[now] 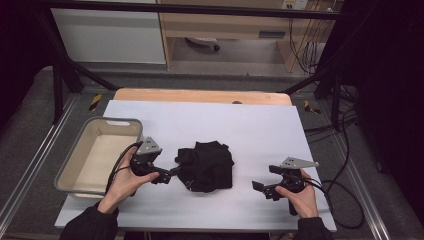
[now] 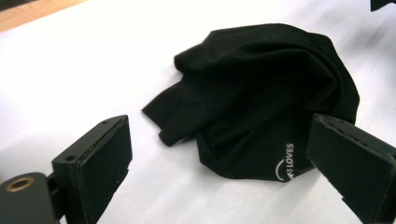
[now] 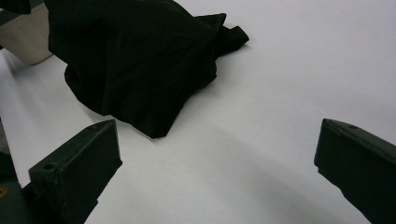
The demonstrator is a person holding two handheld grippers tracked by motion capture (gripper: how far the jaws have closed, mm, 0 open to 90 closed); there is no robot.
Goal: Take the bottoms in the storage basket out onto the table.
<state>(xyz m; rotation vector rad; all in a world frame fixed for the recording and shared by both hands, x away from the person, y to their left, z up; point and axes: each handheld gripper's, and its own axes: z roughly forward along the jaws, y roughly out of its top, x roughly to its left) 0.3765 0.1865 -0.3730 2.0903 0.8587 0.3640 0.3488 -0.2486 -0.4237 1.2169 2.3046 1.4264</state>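
A crumpled black garment [image 1: 206,165] lies in a heap at the middle of the white table cover. In the left gripper view the garment [image 2: 261,98] carries small white lettering near its lower edge. My left gripper [image 1: 169,175] is open just left of the heap, its jaws wide apart and close to the cloth's edge. My right gripper [image 1: 264,186] is open too, a short way right of the heap, holding nothing. In the right gripper view the garment [image 3: 135,60] lies ahead and to the left, beyond the spread jaws.
A beige plastic bin [image 1: 78,176] stands at the table's left side, beside my left hand. The white cover [image 1: 210,120] leaves a strip of wooden tabletop [image 1: 200,95] showing at the far edge. Cables [image 1: 340,190] trail off the right side.
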